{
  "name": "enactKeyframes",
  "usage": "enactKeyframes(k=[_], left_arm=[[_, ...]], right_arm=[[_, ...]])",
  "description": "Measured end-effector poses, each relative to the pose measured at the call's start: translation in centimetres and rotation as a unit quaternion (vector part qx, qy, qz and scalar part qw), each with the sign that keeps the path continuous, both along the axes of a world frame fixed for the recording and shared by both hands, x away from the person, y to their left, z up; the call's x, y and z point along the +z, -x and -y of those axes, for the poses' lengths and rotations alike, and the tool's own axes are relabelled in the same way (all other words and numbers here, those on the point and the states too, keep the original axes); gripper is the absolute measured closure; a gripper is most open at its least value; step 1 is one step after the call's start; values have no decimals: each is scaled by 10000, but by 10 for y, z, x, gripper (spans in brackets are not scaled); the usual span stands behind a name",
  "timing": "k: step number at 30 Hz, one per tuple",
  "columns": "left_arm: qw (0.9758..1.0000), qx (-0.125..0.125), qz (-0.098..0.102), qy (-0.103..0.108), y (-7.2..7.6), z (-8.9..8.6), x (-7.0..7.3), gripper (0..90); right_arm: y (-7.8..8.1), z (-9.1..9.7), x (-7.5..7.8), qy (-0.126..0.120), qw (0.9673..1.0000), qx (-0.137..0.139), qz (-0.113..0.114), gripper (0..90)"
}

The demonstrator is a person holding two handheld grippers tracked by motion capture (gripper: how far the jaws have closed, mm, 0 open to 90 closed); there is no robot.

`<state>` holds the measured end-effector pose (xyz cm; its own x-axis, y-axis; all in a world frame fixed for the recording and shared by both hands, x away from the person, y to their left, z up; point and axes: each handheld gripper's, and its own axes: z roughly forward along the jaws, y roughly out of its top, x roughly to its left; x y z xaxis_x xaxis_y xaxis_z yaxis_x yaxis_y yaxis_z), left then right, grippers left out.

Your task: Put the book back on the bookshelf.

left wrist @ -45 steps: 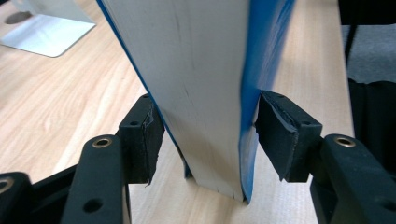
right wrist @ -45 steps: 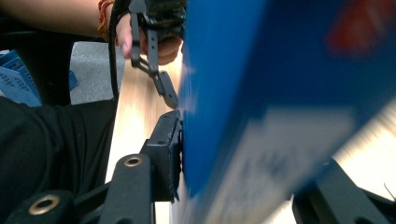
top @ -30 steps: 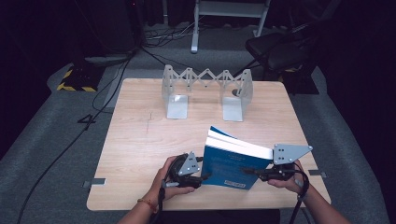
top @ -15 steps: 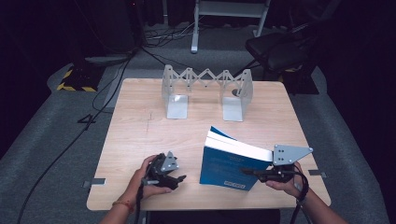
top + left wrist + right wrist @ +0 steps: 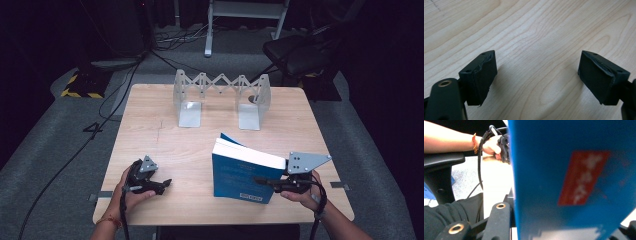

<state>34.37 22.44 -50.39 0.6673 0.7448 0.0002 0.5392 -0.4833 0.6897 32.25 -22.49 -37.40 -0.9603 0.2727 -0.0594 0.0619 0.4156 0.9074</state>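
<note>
We hold the blue book (image 5: 243,176) upright on its bottom edge at the near right of the table (image 5: 165,145), the right gripper (image 5: 264,182) clamped on its near right side. The left gripper (image 5: 163,184) rests well to the left, its jaws just opened wide with nothing between them. The book looks stiff, fairly heavy and smooth-covered, so it may slip or tip. We judge a firm hold low across both covers best for carrying it to the far rack (image 5: 221,97).
</note>
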Motion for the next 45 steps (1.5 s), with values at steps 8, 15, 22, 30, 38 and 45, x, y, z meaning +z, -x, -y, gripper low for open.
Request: enactKeyframes(k=[8,15,22,30,38,45], left_arm=[[9999,108,-45,52,2,1,0,157],[9999,125,-41,40,3,1,0,157],[9999,121,-37,58,3,1,-1,158],[9999,118,-37,54,3,1,-1,157],[9999,116,-39,60,3,1,-1,157],[9999,122,-36,57,3,1,-1,157]], right_arm=[[0,-2,12,26,9997,-174,143,614],[-8,-1,22,86,9989,-449,109,614],[-24,6,31,171,9965,-805,120,614],[-38,15,37,253,9926,-1185,106,614],[-54,24,45,339,9864,-1595,190,614],[-67,29,53,344,9815,-1867,227,614]])
